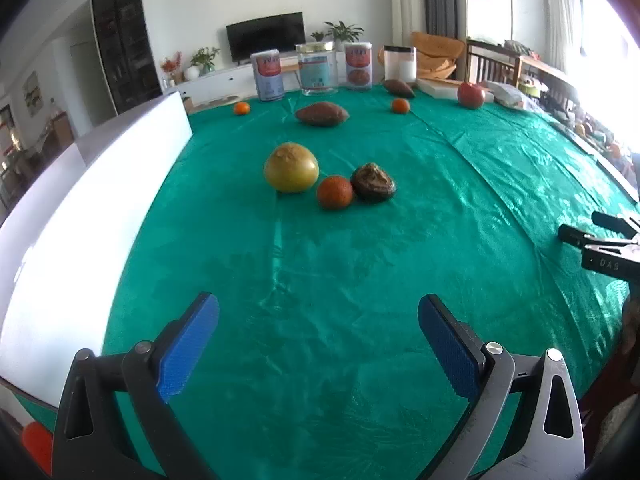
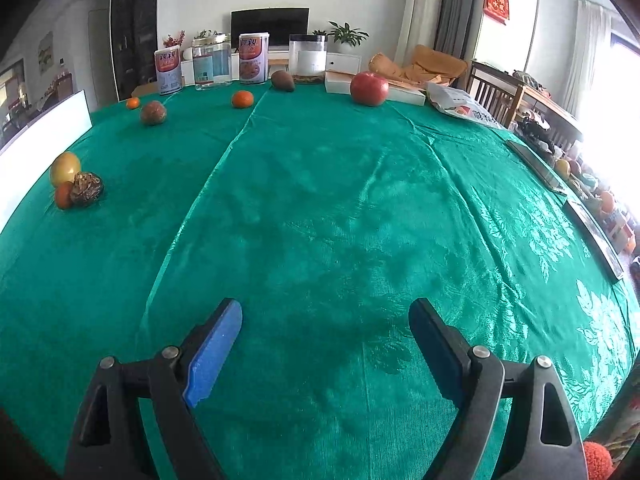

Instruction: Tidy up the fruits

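Observation:
On the green tablecloth (image 1: 320, 280), a yellow-green round fruit (image 1: 291, 167), an orange (image 1: 335, 192) and a wrinkled dark brown fruit (image 1: 373, 182) sit close together; they also show at far left in the right wrist view (image 2: 64, 168). Farther back lie a brown oblong fruit (image 1: 322, 113), two small oranges (image 1: 241, 108) (image 1: 400, 105), another brown fruit (image 1: 399, 88) and a red apple (image 1: 471, 95) (image 2: 369, 88). My left gripper (image 1: 319, 320) is open and empty, well short of the cluster. My right gripper (image 2: 325, 322) is open and empty over bare cloth.
A white board (image 1: 80, 208) stands along the table's left edge. Two tins (image 1: 267, 76) (image 1: 358, 66), a glass jar (image 1: 317, 68), a clear container (image 1: 400, 63) and a white box (image 2: 376, 88) line the far edge. A plastic bag (image 2: 460, 108) lies at back right.

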